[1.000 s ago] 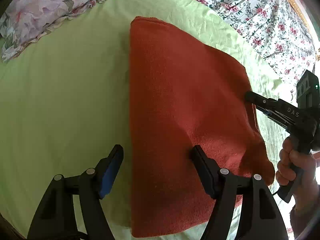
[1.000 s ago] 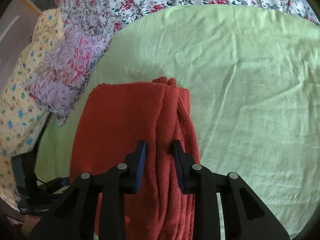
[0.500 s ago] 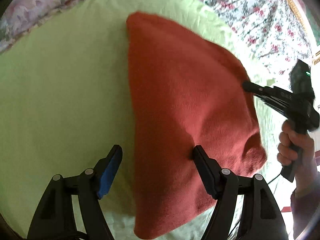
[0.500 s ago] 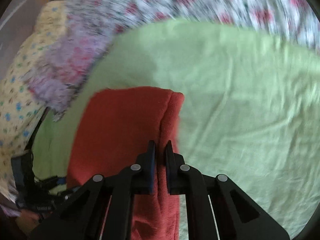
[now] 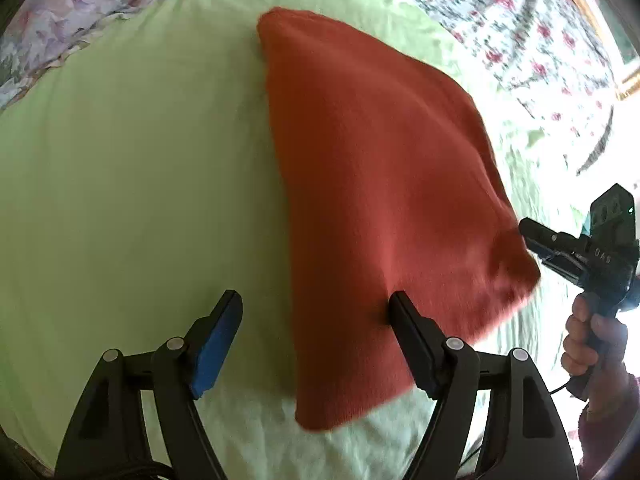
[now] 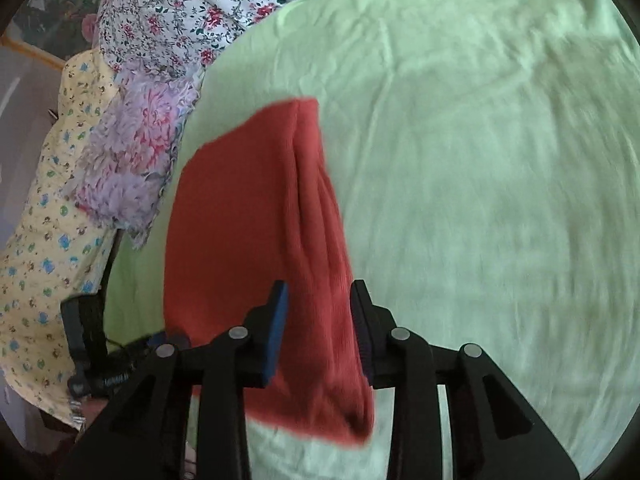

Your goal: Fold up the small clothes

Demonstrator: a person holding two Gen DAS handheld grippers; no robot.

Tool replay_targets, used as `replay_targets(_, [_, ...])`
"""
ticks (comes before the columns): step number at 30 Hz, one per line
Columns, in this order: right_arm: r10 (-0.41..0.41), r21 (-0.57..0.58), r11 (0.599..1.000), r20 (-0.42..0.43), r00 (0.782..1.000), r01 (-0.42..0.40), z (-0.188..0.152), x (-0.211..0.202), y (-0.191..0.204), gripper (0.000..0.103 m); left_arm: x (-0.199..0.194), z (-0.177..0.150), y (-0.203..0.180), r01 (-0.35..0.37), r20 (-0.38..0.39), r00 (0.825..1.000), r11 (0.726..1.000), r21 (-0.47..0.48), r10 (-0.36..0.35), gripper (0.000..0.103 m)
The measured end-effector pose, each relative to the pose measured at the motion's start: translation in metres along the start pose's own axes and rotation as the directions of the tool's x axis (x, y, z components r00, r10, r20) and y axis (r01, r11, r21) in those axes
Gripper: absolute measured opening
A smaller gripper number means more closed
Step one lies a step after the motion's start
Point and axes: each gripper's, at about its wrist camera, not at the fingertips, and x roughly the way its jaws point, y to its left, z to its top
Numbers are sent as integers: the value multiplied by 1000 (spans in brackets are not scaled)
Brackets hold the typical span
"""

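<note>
Folded rust-red knit garment [image 5: 384, 168] lies lengthwise ahead, apparently between the parted fingers of the nearer right gripper [image 6: 318, 320]; left gripper [image 5: 312, 320] agape, straddling its near-left edge.

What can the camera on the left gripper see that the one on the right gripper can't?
Only the left wrist view shows the person's hand holding the right gripper's handle, seen from the side.

Only the right wrist view shows the yellow patterned fabric beside the lilac floral pillow, and the stacked layers along the cloth's edge.

Both show the folded red cloth lying on the green sheet, with floral bedding behind.
</note>
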Motion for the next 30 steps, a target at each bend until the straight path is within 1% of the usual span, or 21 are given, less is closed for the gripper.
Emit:
replay_targets(2, [2, 12, 1000, 2, 1000, -2, -14, -3, -1, 33, 4, -9, -3, -9, -27, 1000, 999, 31, 9, 76])
replay_targets(3, [1, 12, 1000, -2, 1000, -1, -20, -3, -1, 29, 6, -13, -3, -26, -33, 999, 999, 47, 27, 76])
replay_targets(4, [1, 11, 1000, -6, 1000, -1, -25, -2, -1, 19, 7, -17, -3, -40, -36, 998, 998, 58, 42, 74])
replay_targets(5, [3, 8, 1000, -19, 1000, -3, -30, -1, 0, 15, 8, -20, -3, -55, -41, 997, 996, 71, 58, 71])
replay_targets(6, [3, -1, 1000, -19, 1000, -3, -34, -3, 5, 15, 8, -23, -2, -59, -44, 997, 995, 76, 62, 68])
replay_targets(9, [66, -9, 998, 21, 998, -66, -39, -21, 17, 14, 6, -28, 3, -72, -46, 996, 994, 86, 76, 67])
replay_targets(10, [55, -14, 998, 23, 998, -55, -40, -24, 19, 14, 7, -28, 4, -79, -49, 995, 992, 94, 84, 67])
replay_targets(12, [-22, -36, 999, -3, 1000, 22, -45, -19, 14, 14, 10, -30, 5, -90, -56, 994, 989, 119, 97, 68])
replay_targets(13, [-64, -39, 997, -22, 998, 63, -48, -12, 8, 14, 11, -31, 3, -96, -56, 993, 986, 139, 105, 68])
replay_targets(15, [-100, -19, 995, -63, 993, 99, -57, 3, -9, 13, 14, -30, -2, -108, -55, 991, 981, 162, 119, 68])
replay_targets(17, [-107, 1, 994, -65, 992, 107, -61, 11, -18, 14, 13, -31, -2, -120, -55, 990, 976, 184, 132, 68])
replay_targets(20, [-74, 66, 995, -31, 997, 76, -60, 7, -24, 17, 9, -32, 0, -113, -62, 990, 977, 179, 125, 68])
replay_targets(21, [-72, 75, 994, -20, 997, 74, -61, 2, -24, 23, 7, -32, 0, -108, -63, 991, 978, 176, 121, 68])
replay_targets(23, [-88, 70, 994, 11, 996, 87, -61, -9, -20, 32, -1, -34, 0, -107, -59, 991, 978, 177, 119, 67])
replay_targets(24, [-97, 61, 994, 31, 995, 95, -60, -17, -17, 32, -7, -34, 0, -105, -45, 992, 979, 175, 115, 64])
replay_targets(26, [-102, 46, 994, 77, 992, 99, -59, -32, -10, 32, -23, -29, -2, -65, 1, 998, 986, 153, 66, 64])
replay_targets(28, [-79, 35, 997, 140, 987, 74, -57, -47, -2, 32, -35, -21, -7, 8, 42, 999, 991, 132, -14, 64])
replay_targets(29, [-64, 31, 998, 159, 985, 60, -56, -51, 2, 32, -40, -13, -12, 50, 69, 996, 991, 122, -59, 64])
replay_targets(30, [-43, 20, 999, 175, 984, 41, -54, -53, 9, 32, -41, -6, -20, 78, 85, 992, 990, 117, -89, 64])
